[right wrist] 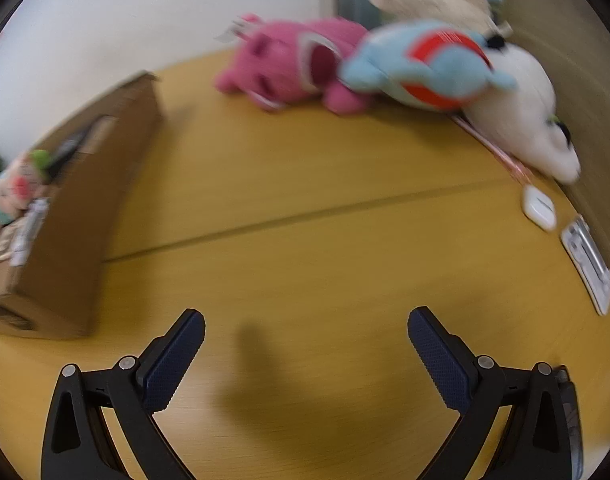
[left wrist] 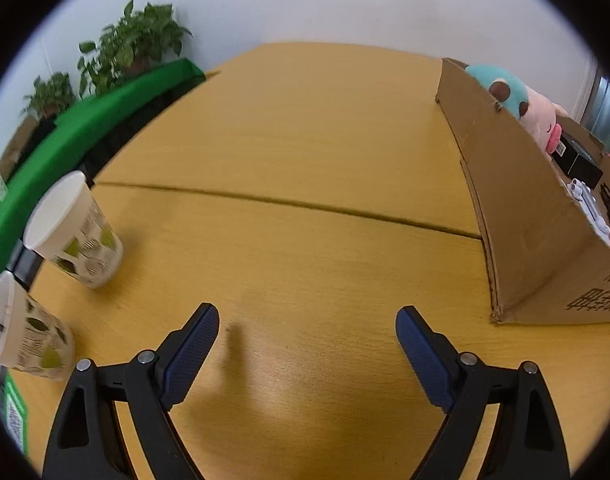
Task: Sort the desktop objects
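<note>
Plush toys await sorting into the cardboard box; my left gripper and right gripper hang apart, empty, needing a reach.

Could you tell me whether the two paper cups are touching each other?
Apart: the left wrist view shows a gap between the farther paper cup and the nearer paper cup.
</note>
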